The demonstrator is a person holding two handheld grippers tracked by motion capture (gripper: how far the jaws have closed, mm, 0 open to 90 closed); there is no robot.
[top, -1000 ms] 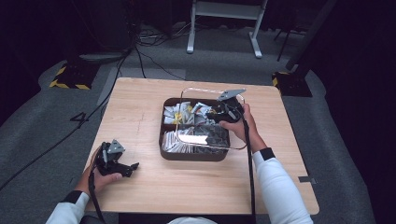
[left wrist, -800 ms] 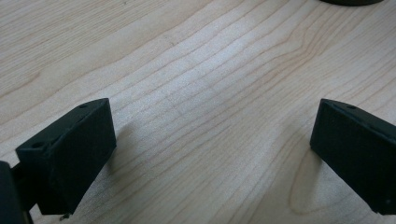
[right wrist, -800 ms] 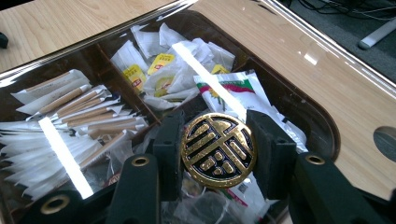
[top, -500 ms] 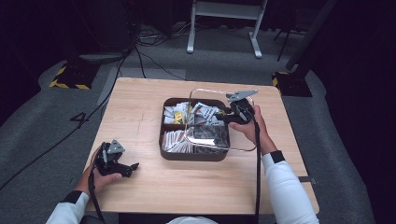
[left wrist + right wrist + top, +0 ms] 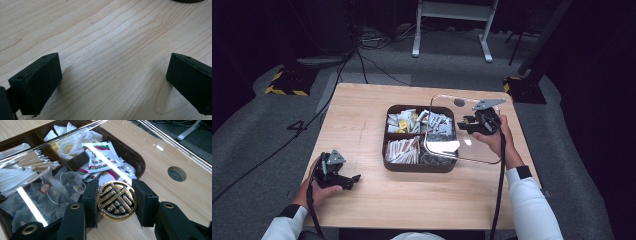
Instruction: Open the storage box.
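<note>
Lid (image 5: pixel 472 135), one, clear with a gold knob (image 5: pixel 117 200): your right gripper (image 5: pixel 117 202) pinches that knob; your left gripper (image 5: pixel 112 75) gapes empty at lower left.

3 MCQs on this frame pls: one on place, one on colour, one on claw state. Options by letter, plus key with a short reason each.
1. Where is the clear lid?
A. flat and closed on the brown box
B. lifted by the right claw, shifted toward the box's right side
C. on the floor

2. What colours is the round knob on the lid?
A. gold and black
B. red and white
C. plain blue

3. What state is the left claw in?
A. shut on a sachet
B. shut on the lid
C. open over bare table

Key:
1 B: in the high view the right claw holds the lid partly off the brown box.
2 A: the right gripper view shows a gold pattern on black.
3 C: its jaws stand wide apart with only the wooden table between them.
</note>
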